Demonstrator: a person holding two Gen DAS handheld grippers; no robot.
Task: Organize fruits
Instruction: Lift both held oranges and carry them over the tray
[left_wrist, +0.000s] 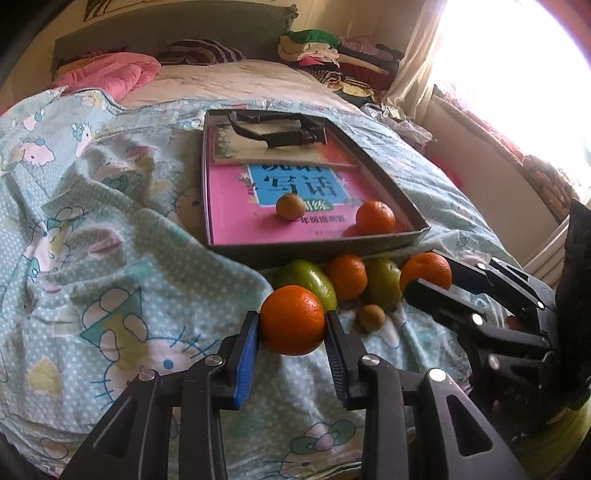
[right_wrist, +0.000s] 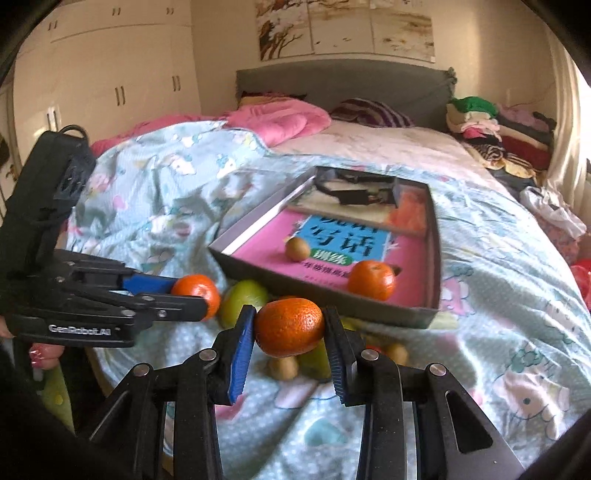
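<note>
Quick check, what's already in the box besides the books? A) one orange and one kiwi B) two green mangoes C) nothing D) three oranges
A: an orange and a kiwi sit on the pink book inside the box.

"GenRobot.AI" on the left tool (right_wrist: 207, 291); Chinese title characters on the pink book (right_wrist: 332, 243).
</note>
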